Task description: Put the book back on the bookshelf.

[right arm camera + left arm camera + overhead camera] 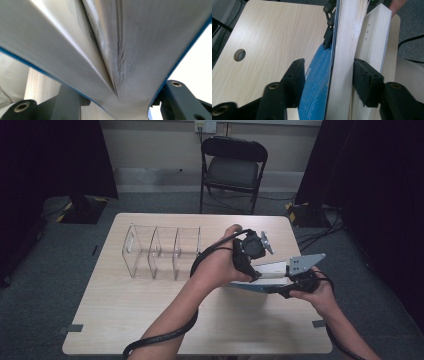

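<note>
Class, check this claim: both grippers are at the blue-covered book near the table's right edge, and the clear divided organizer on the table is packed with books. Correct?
Not quite. The high view shows the clear organizer with empty compartments, no books in it. The rest holds: both grippers, left and right, are at the blue-covered book.

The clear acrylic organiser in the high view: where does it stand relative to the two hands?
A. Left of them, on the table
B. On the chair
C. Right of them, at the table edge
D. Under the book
A: the clear acrylic organiser stands on the table, left of both hands.
</note>
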A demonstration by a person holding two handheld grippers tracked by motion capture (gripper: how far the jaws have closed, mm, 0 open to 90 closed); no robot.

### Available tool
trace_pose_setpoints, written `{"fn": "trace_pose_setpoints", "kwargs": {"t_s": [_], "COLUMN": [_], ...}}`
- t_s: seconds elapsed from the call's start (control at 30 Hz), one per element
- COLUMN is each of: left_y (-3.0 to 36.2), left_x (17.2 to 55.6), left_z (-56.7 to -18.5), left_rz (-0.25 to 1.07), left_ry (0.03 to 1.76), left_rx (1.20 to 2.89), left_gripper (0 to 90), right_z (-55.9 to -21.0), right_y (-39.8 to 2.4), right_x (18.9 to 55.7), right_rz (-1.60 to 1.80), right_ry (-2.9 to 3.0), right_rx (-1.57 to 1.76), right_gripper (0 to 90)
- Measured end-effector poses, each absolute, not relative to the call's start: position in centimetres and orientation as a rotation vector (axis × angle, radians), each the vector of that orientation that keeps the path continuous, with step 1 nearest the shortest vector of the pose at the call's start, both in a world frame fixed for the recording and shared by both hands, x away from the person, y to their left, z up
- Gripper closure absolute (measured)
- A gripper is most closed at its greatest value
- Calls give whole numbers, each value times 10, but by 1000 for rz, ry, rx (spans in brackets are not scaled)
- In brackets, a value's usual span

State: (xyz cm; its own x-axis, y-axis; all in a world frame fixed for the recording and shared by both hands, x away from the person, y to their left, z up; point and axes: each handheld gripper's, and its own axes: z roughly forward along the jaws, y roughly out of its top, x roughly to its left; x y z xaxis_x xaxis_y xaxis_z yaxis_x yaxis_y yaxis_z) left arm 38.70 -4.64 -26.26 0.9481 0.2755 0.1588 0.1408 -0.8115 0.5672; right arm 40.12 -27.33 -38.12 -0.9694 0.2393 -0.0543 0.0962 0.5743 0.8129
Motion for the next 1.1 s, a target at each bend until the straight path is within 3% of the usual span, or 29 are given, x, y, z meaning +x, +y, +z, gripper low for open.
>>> {"fn": "trace_pose_setpoints", "kwargs": {"t_s": [0.37,1.1], "left_y": [-25,17], "left_x": [387,387], "left_z": [-255,-267], "left_rz": [278,181], "left_ry": [371,490], "left_rx": [2484,2468], "left_gripper": [303,241], "right_z": [-382,-380], "right_y": [-275,-277], "right_x": [402,413], "right_rz": [1370,1402], "right_ry": [2643,2667], "right_rx": [300,336], "right_gripper": [520,521]}}
